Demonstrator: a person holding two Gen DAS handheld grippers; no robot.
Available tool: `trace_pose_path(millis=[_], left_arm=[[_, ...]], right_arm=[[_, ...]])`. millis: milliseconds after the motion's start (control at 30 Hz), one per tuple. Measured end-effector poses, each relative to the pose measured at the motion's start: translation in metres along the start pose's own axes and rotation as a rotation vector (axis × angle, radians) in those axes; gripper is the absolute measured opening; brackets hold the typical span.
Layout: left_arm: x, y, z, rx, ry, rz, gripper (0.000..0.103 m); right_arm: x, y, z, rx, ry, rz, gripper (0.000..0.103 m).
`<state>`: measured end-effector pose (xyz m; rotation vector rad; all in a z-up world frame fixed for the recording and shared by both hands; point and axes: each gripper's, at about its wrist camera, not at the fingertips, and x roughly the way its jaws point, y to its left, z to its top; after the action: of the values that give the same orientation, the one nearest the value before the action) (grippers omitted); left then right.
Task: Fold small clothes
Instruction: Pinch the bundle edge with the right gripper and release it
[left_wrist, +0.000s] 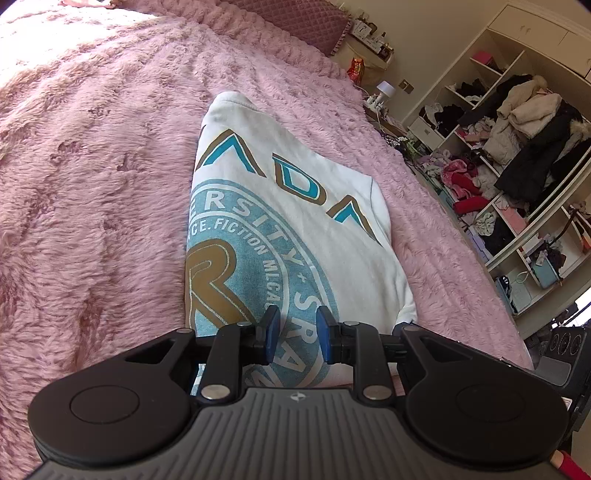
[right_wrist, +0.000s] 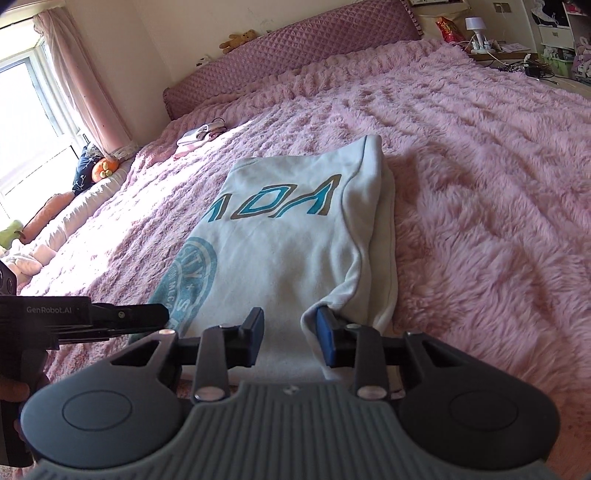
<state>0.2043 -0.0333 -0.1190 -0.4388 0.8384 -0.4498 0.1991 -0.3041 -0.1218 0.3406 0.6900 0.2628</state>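
Note:
A white sweatshirt with a blue round print and blue-brown letters lies partly folded on the pink fluffy bedspread. My left gripper is open, its blue pads over the near hem by the print. In the right wrist view the sweatshirt lies lengthwise, its right side folded over. My right gripper is open over the near hem, and a cuff of fabric touches its right pad. The left gripper shows at the left edge of that view.
A quilted headboard and window with curtain lie beyond the bed. Small clothes lie far up the bedspread. Open shelves stuffed with clothes stand to the right of the bed, past a cluttered nightstand.

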Motion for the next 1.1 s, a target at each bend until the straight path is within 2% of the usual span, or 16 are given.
trace_pose_path(millis=[100, 200, 233, 333, 467, 600, 700, 767, 800, 867, 933, 1033, 1100], left_arm=[[-0.011, 0.003, 0.008, -0.013, -0.039, -0.017, 0.033], [-0.018, 0.008, 0.02, -0.028, -0.078, -0.012, 0.033], [-0.019, 0.011, 0.023, -0.038, -0.084, -0.011, 0.033], [-0.015, 0.013, 0.028, -0.045, -0.076, -0.001, 0.033], [-0.01, 0.012, 0.024, -0.036, -0.057, -0.002, 0.033], [-0.006, 0.012, 0.019, -0.033, -0.037, -0.004, 0.033], [-0.006, 0.01, 0.018, -0.027, -0.034, -0.005, 0.033], [-0.006, 0.008, 0.019, -0.02, -0.03, -0.007, 0.033], [-0.005, 0.008, 0.02, -0.017, -0.028, -0.006, 0.033], [-0.004, 0.007, 0.019, -0.013, -0.022, -0.004, 0.033], [-0.003, 0.007, 0.018, -0.006, -0.018, -0.002, 0.033], [0.002, 0.01, 0.017, 0.002, -0.006, 0.008, 0.034], [0.006, 0.014, 0.015, 0.015, 0.003, 0.01, 0.034]], right_arm=[[-0.007, 0.0, 0.004, 0.024, 0.003, -0.004, 0.028], [-0.022, 0.007, 0.014, 0.02, -0.062, 0.019, 0.035], [-0.025, 0.009, 0.017, 0.021, -0.081, 0.027, 0.04], [-0.028, 0.018, 0.02, 0.007, -0.09, 0.053, 0.042], [-0.039, 0.027, 0.01, -0.034, -0.141, -0.015, 0.042], [-0.039, 0.013, 0.005, 0.001, -0.105, -0.081, 0.03], [-0.033, 0.005, 0.002, -0.01, -0.072, -0.122, 0.03], [-0.029, 0.001, 0.0, -0.013, -0.045, -0.114, 0.008], [-0.028, -0.001, 0.0, -0.012, -0.033, -0.111, 0.0], [-0.032, -0.004, -0.002, -0.006, -0.039, -0.114, 0.0], [-0.038, -0.008, -0.003, -0.008, -0.061, -0.176, 0.0], [-0.032, -0.02, -0.008, 0.046, -0.011, -0.16, 0.0], [-0.026, -0.018, -0.012, 0.007, 0.005, -0.178, 0.0]])
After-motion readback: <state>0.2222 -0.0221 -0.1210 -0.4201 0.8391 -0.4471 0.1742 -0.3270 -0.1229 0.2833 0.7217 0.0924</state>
